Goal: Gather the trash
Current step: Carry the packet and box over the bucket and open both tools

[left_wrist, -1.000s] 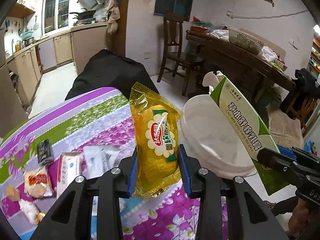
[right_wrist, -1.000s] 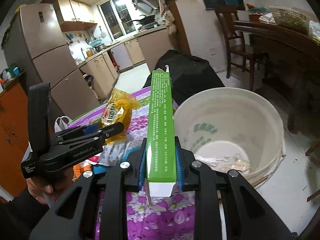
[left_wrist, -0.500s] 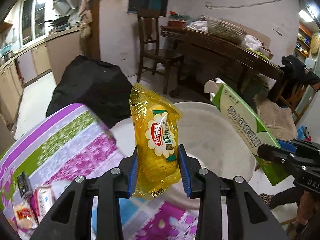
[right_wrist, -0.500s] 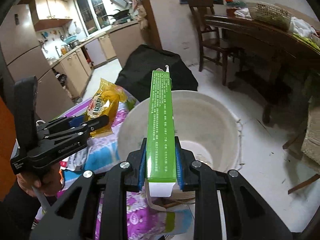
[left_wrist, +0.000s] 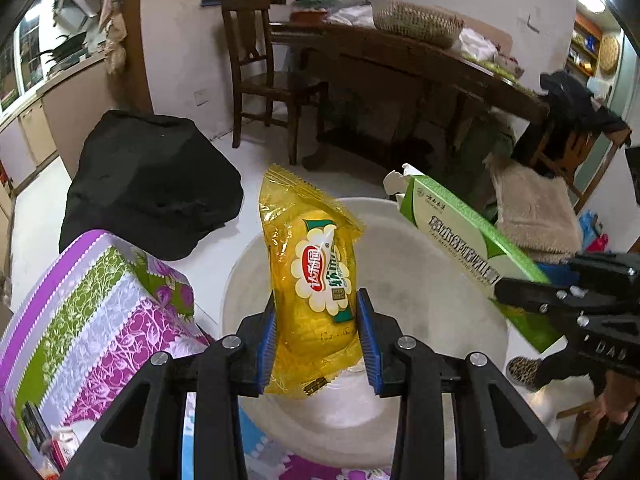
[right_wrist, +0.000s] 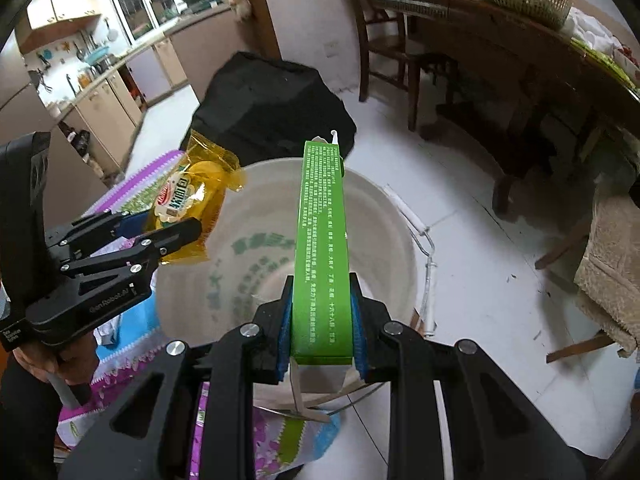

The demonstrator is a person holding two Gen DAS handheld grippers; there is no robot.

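Bucket contents are hard to read: the white plastic bucket (right_wrist: 384, 216) shows faded green lettering on its inner wall, but the gripper bodies cover its floor and near rim in both views. The person appears only as a hand (right_wrist: 60, 364) on the left handle, cut off at the frame edge. Small items on the cloth at the lower left of the left wrist view are too cropped to name.

The left gripper (left_wrist: 316, 340) is clamped on a yellow snack packet (left_wrist: 316, 280), blue pads pressing both sides, the packet standing upright over the bucket's mouth. The right gripper (right_wrist: 322, 320) is closed tight on a long green carton (right_wrist: 322, 240), which points forward above the bucket with its open white flap at the far end.

Beside the bucket, a purple and green floral cloth (left_wrist: 92, 320) covers a raised surface. Behind lies a black bundle (left_wrist: 148, 180) on a white tiled floor (right_wrist: 480, 240). Farther back stand a wooden chair (left_wrist: 260, 80), a dark wooden table (left_wrist: 400, 56) bearing a woven basket (left_wrist: 416, 24), and kitchen cabinets (right_wrist: 100, 104) under a window.
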